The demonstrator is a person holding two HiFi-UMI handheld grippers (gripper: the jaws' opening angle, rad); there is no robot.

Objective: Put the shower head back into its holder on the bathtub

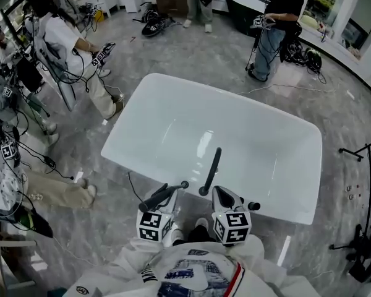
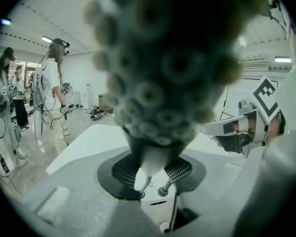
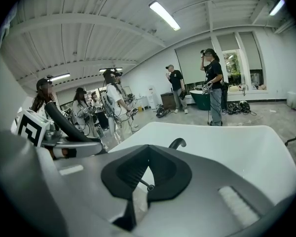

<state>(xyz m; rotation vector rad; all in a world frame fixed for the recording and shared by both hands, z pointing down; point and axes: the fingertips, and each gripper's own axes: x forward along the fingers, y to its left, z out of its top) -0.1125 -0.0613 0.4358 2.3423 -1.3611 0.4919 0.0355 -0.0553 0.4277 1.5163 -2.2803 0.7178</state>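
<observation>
The dark shower head [image 1: 157, 198] lies across the near rim of the white bathtub [image 1: 173, 116], with my left gripper [image 1: 167, 197] shut on it. In the left gripper view its nozzle face [image 2: 163, 68] fills the upper frame and its neck sits between the ribbed pads [image 2: 126, 169]. Two small black fittings [image 2: 163, 191] show on the rim below it. My right gripper [image 1: 226, 195] hovers just to the right, jaws together with nothing in them, over the rim near a black knob [image 1: 253, 206]. The curved black faucet spout [image 1: 211, 169] stands between both grippers; it also shows ahead [image 3: 177, 142].
Several people with grippers stand on the marble floor to the left [image 1: 68, 42] and one at the back right [image 1: 278, 23]. Cables [image 1: 278, 88] trail behind the tub. Black stands [image 1: 358, 153] are at the right. A dark tub [image 1: 247, 5] sits at the back.
</observation>
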